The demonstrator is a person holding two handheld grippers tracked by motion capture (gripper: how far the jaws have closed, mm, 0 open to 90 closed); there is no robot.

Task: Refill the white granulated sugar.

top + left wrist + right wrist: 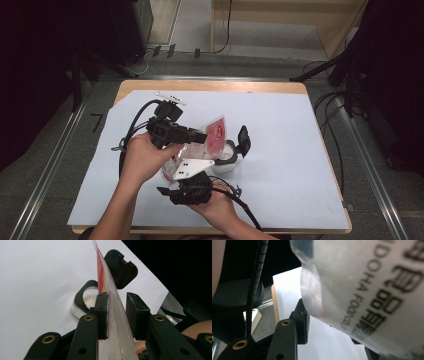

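Clear plastic food pouch [216, 134] with a red panel and black lettering; translucent round container [226, 159] with black hinged lid [243, 140] at 2 o'clock; white paper sheet [280, 150] over tan wooden table [210, 86]; black grippers.
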